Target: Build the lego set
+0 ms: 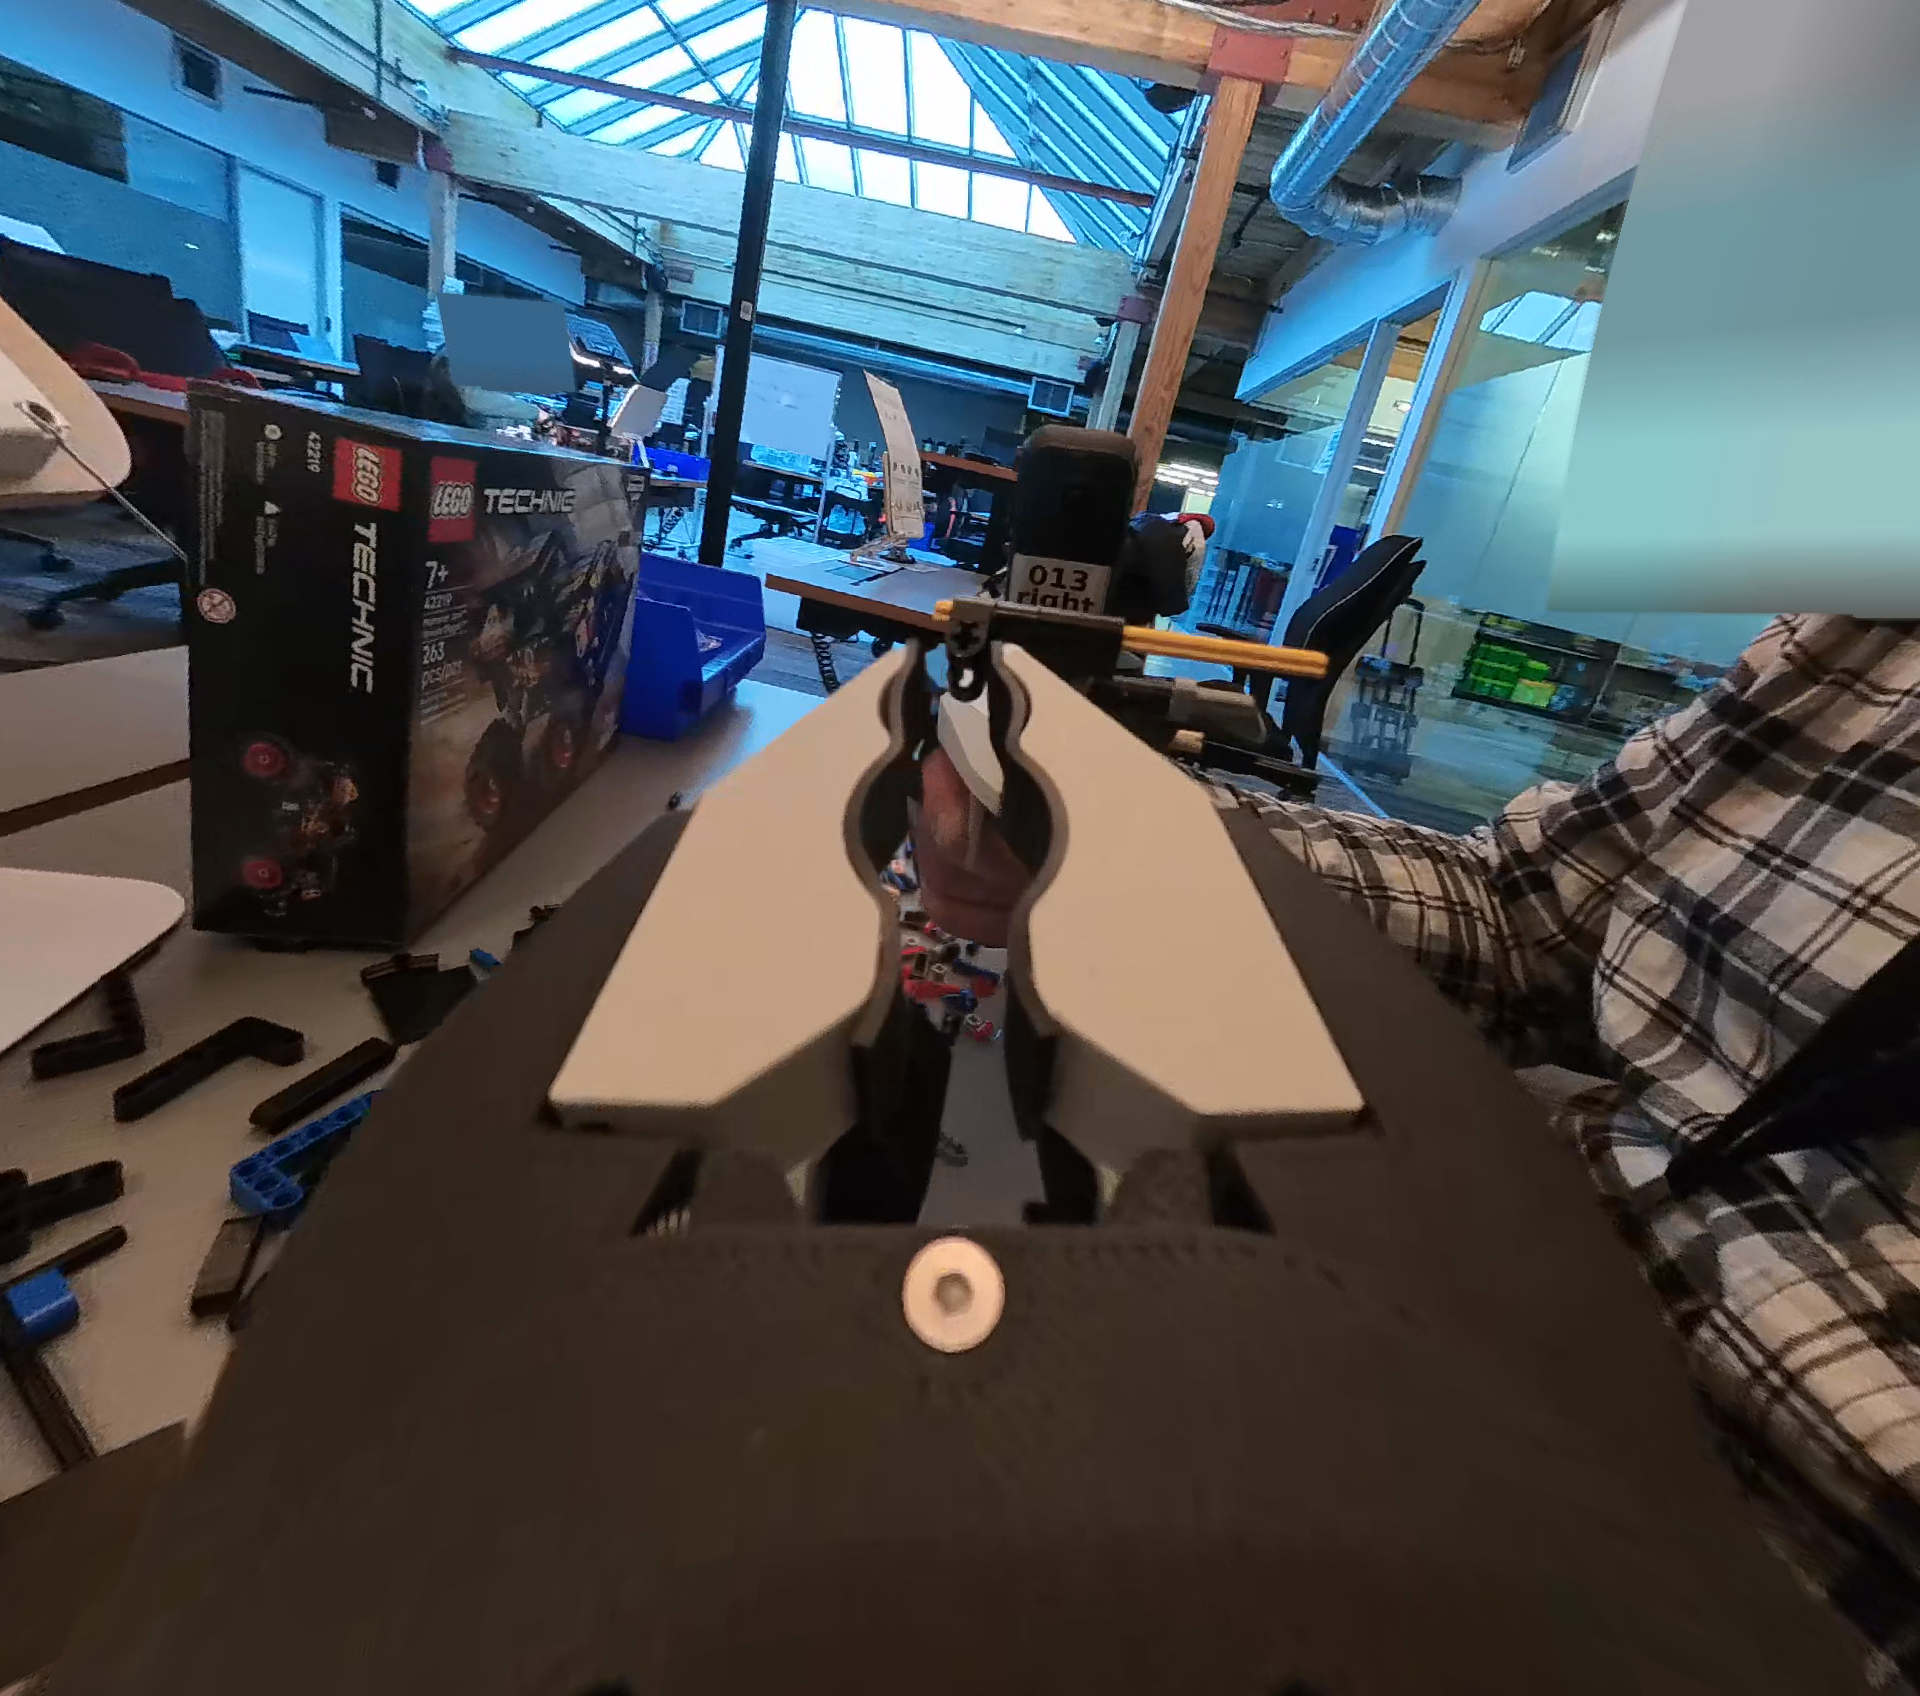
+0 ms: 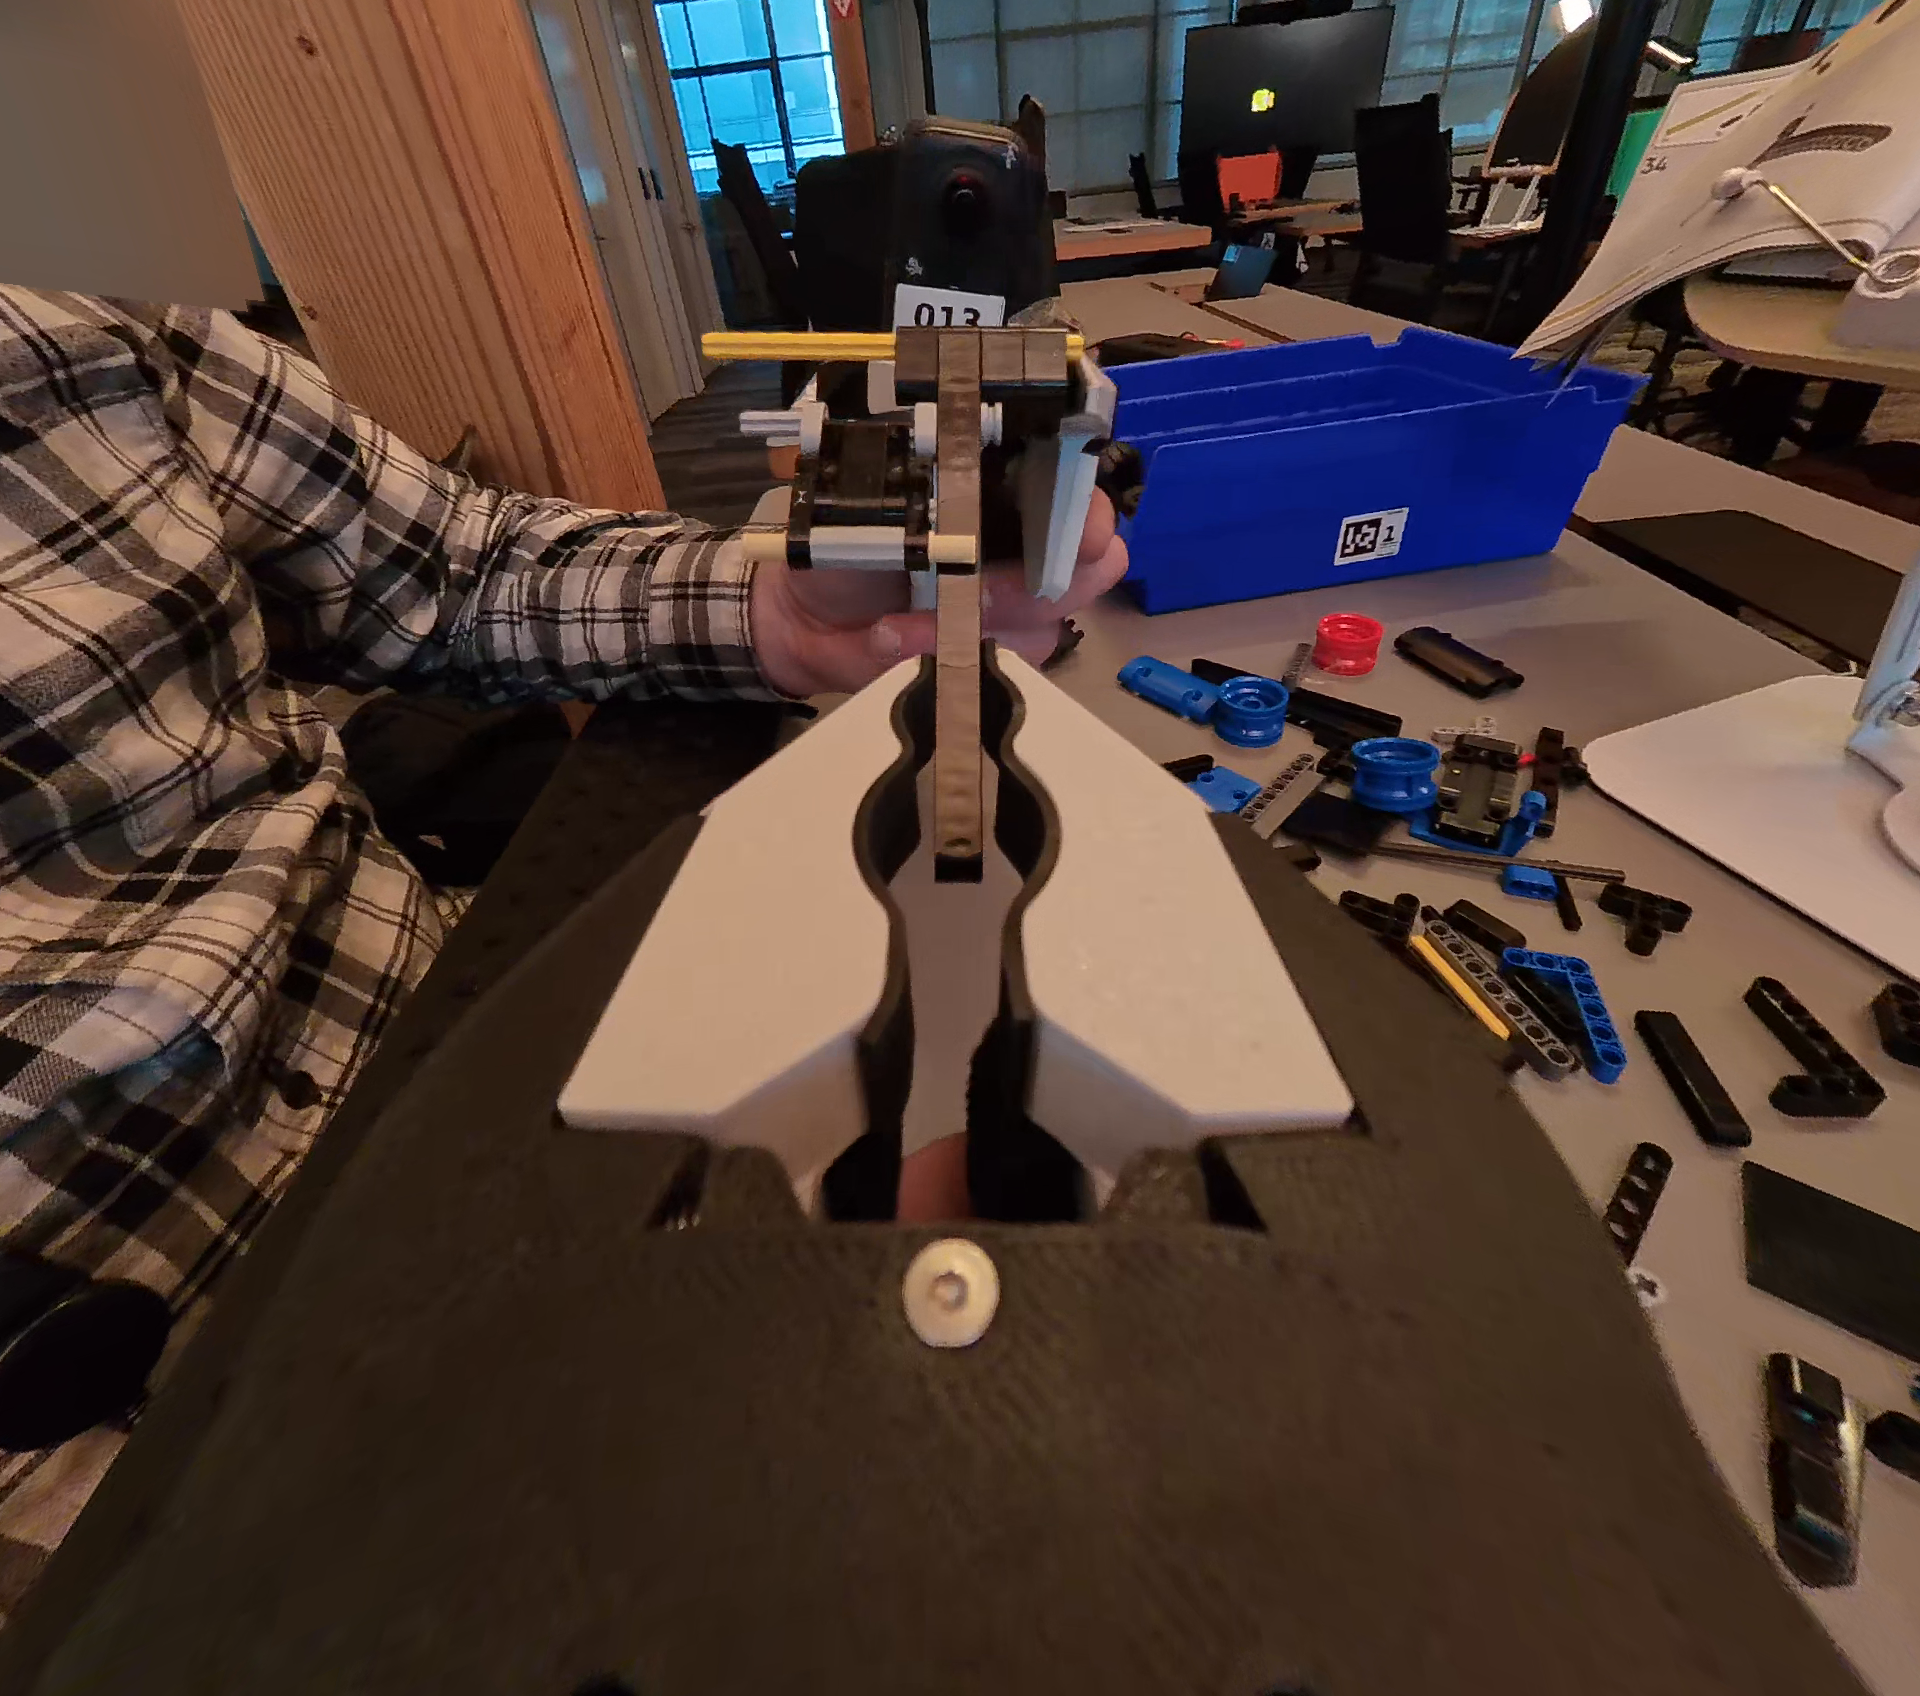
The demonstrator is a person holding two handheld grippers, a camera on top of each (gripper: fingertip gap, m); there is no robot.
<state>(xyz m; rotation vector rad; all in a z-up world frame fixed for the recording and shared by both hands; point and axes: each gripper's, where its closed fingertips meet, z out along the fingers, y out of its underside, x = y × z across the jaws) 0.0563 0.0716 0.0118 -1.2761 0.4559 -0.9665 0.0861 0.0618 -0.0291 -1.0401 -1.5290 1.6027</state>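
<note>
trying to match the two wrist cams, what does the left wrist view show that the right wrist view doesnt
Only the left wrist view: the lego box standing on the table, and a black pole behind it.

Only the right wrist view: the red wheel hub, blue wheel hubs, and an open instruction booklet.

Both: the lego assembly with its yellow axle, gripped from opposite sides by the left gripper and right gripper, plus the blue bin.

Glossy plastic blue bin [image 2: 1351, 462], matt grey table [image 2: 1621, 638], rough wooden post [image 2: 395, 88]

Blue bin [image 2: 1351, 472], black pole [image 1: 758, 192]
</note>
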